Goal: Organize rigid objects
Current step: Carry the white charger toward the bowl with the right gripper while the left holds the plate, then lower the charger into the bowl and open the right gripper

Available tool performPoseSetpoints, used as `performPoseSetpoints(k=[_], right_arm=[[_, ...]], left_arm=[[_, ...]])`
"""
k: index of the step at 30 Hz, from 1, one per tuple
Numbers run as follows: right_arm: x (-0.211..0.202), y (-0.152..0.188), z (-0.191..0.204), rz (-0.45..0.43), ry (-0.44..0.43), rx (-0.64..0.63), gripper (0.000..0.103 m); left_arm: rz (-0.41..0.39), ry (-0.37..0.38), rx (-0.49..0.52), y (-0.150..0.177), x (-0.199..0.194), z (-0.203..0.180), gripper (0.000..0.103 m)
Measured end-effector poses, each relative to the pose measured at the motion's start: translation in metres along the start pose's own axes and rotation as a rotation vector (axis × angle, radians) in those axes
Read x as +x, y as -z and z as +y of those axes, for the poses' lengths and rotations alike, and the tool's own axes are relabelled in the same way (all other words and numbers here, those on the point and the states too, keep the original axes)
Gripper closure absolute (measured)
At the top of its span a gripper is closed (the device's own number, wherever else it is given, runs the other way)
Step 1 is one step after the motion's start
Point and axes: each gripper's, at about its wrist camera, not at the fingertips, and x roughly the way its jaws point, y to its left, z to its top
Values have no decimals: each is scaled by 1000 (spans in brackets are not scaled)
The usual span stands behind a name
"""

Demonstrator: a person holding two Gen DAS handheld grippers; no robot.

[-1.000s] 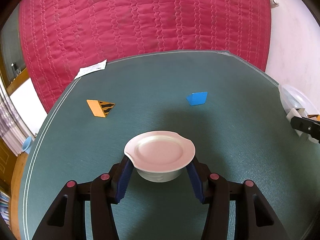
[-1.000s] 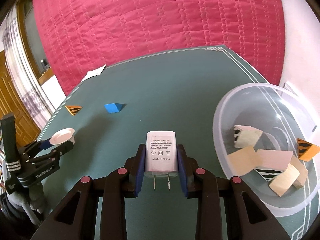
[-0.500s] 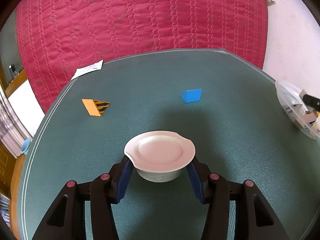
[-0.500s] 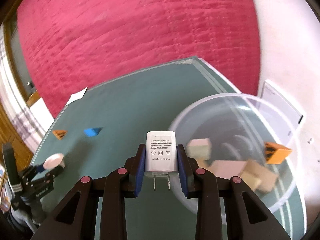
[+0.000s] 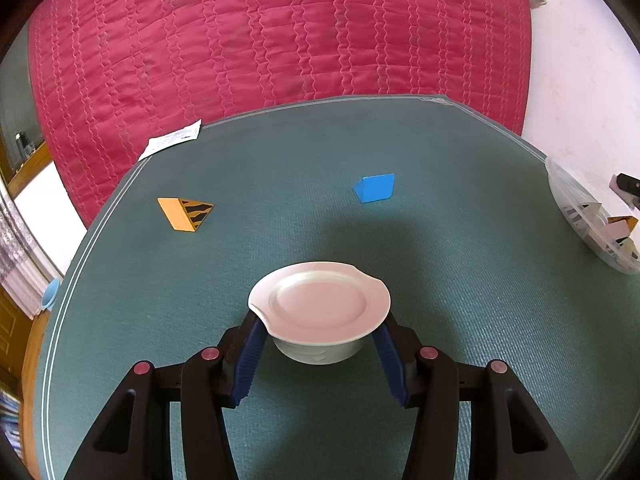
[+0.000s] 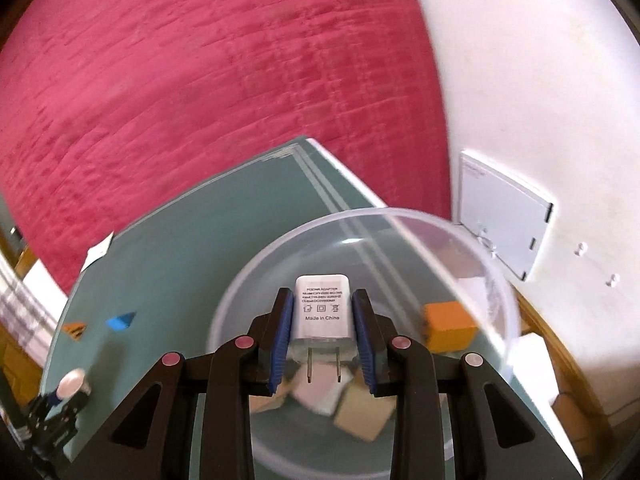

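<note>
- Step in hand (judged): transport of the white power adapter (image 6: pixel 322 307) to the clear plastic bowl (image 6: pixel 472 240) for deposit.
- The right gripper (image 6: pixel 322 334) is pinched onto the adapter's two flat sides; prongs point back toward the camera, printed face up.
- The adapter is held above the bowl's opening, inside its rim outline as seen from the right wrist view. Contact with the bowl is not seen.
- The bowl sits near the far right corner of the worktop (image 5: pixel 460 320); several tan and patterned blocks and an orange block (image 6: pixel 450 326) are already lying in it.
- The left gripper (image 5: pixel 320 354) is closed on the base of a small white dish (image 5: pixel 320 300), held upright over the near middle of the worktop.
- Two loose pieces are left on the worktop: an orange striped wedge (image 5: pixel 185 214) toward the left edge and a blue block (image 5: pixel 375 188) toward the far middle, well apart from each other.
- Next move (judged): a lowering of the adapter into the bowl and a spreading of the right gripper, over a bare patch of the bowl floor so that the adapter is not dropped hard onto the blocks.
- The right wrist view is motion-blurred; the exact height over the bowl cannot be told.
</note>
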Motion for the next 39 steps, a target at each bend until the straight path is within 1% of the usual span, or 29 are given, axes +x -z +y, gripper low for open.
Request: performPoseSetpoints(k=[2,3,4,10,15,25,33,36,39], right_arm=[[3,-3,-11,0,20,32,63],[5,-4,-15,5,18,45,52],[5,-5,-19,6,12,59,48],[-4,-5,-31,-26,33,74,47],[-13,-2,-46,-43,55,97,48],[-31,0,-67,-99,108,125,48],[-29,4,-67,-85,115,107,47],[-28,6,-62,-77,106,94,47],[-31,6,-58,-87,96,82,47]], left_arm=[[0,0,0,0,0,0,48],[0,1,0,0,0,0,48],[1,3,0,0,0,0,48],[7,19,1,1,-1,-4,48],[17,51,1,-2,0,-15,48],[-1,118,53,-18,-4,-53,48],[-13,151,101,-32,-4,-82,48],[-16,167,115,-41,-1,-91,48],[-21,189,127,-55,3,-103,48]])
